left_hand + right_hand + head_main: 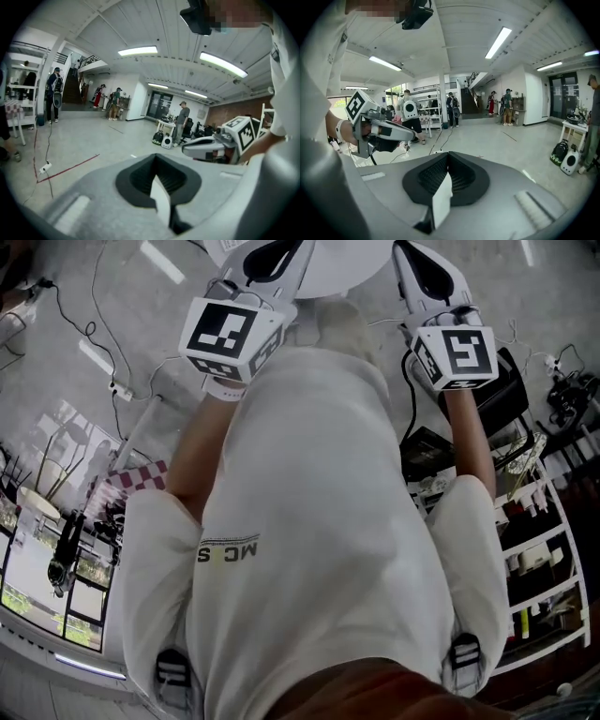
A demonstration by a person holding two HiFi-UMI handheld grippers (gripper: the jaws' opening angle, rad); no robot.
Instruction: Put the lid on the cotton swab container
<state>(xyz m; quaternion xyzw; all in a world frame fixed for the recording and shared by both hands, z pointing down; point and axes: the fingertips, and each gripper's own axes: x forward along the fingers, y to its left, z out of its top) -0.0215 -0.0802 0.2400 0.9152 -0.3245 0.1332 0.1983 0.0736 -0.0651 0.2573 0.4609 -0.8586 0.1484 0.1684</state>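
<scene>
No cotton swab container and no lid show in any view. Both grippers are held up in front of a white-shirted torso [309, 521]. In the head view, my left gripper [272, 253] and its marker cube [230, 334] are at the upper left; my right gripper [422, 261] and its cube [459, 357] are at the upper right. The left gripper [159, 187] has its jaws together with nothing between them. So does the right gripper [444, 187]. Each gripper view also catches the other gripper to the side: the right gripper [211, 147], the left gripper [389, 131].
A white round surface [328, 268] lies just beyond the grippers. Cables and a power strip [120, 390] cross the grey floor. A white shelf rack [539, 549] stands at the right, black cases [506, 381] near it. Several people [182, 123] stand about the hall.
</scene>
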